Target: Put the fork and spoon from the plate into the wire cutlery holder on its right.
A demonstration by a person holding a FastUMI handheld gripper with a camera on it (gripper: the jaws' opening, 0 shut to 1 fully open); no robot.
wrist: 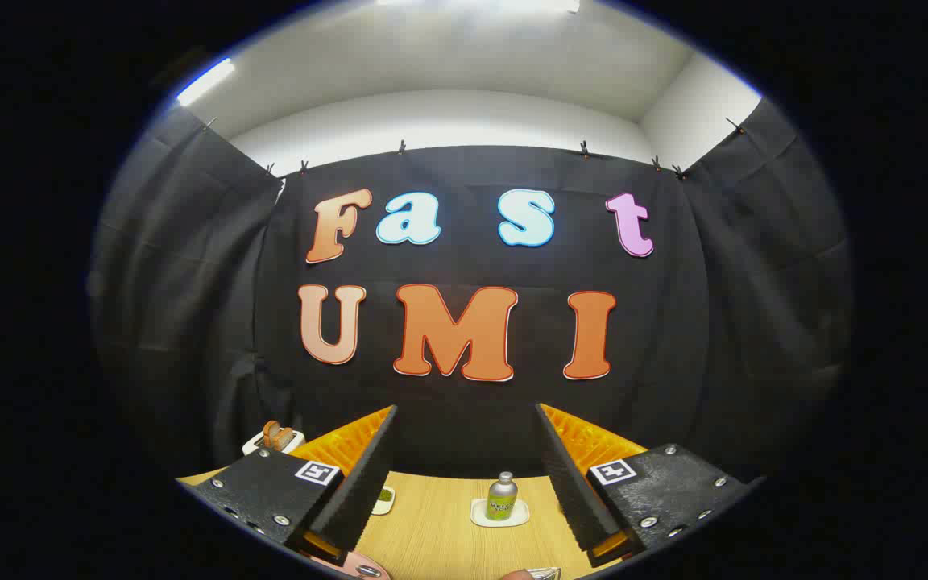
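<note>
While the gripper (464, 475) hangs wide open and empty, a small green metal bottle (502, 496) stands at twelve o'clock on the pale wooden table (432, 532); perhaps a pink plate's rim (351, 566) shows at seven.

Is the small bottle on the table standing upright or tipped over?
Upright: the bottle stands cap-up on a small white coaster, beyond the open hand-held gripper.

Black cloth wall (472, 419), white ceiling (464, 72) — bright strip light (206, 80), wooden table (432, 532)
</note>
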